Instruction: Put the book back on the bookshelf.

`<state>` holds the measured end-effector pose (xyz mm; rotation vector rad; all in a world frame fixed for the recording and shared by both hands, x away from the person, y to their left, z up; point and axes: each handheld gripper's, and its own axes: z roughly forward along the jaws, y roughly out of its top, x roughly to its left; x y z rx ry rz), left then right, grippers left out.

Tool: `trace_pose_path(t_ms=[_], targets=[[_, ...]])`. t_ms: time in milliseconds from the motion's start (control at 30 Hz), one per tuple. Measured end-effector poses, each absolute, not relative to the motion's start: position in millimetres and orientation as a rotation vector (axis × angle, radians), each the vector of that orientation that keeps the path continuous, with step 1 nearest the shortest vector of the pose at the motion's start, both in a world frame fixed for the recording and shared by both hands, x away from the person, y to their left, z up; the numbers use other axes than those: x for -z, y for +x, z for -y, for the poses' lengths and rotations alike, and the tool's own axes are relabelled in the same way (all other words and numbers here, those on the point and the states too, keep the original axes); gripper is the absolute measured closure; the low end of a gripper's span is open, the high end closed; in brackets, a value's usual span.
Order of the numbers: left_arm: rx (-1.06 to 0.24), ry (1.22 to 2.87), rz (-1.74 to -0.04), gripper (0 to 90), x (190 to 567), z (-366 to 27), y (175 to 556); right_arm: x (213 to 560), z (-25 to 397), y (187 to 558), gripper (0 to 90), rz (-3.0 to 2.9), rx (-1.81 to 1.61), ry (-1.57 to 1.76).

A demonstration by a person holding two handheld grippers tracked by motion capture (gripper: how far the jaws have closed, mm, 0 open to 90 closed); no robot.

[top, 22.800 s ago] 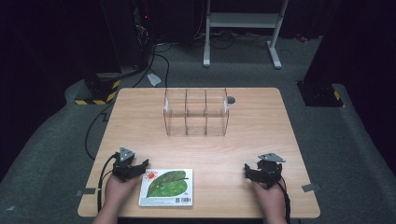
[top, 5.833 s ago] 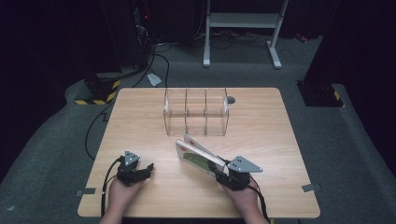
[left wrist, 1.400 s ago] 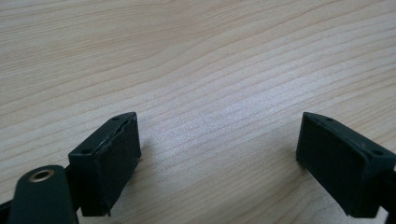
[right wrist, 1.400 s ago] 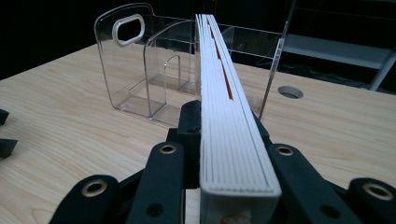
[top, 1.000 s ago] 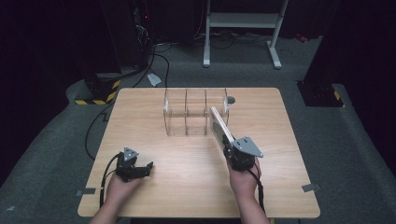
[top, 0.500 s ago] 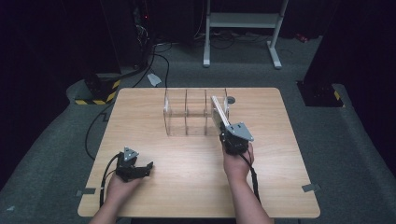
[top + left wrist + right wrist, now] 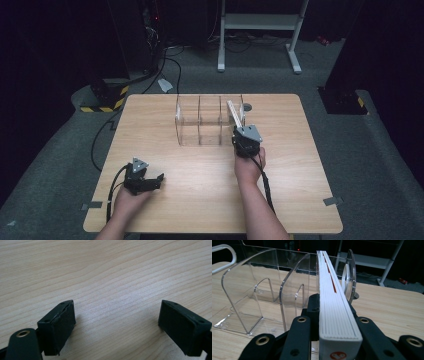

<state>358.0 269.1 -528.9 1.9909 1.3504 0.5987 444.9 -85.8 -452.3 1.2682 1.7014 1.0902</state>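
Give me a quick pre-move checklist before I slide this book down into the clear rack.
1. Grip: right gripper shut on the book, held on edge: ok.
2. Aim: book points at the rightmost slot of the clear file rack: ok.
3. Slot free of other items: ok.
4. Book's far edge clear of the dividers: cannot tell.
5. Left gripper open, resting on the table, away from the rack: ok.
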Motion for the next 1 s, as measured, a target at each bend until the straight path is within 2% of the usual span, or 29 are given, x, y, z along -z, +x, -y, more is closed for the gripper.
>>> trace_pose_path(t_ms=[733,1000], targets=[[-0.596,1.983,-1.350,15.0,529.2,-269.5,355.3,475.5,87.7,438.6,73.5,-1.667,-1.106,1.326],[-0.595,1.983,-1.349,15.0,529.2,-269.6,355.4,470.3,93.3,431.2,66.6,-1.729,-1.112,1.340]])
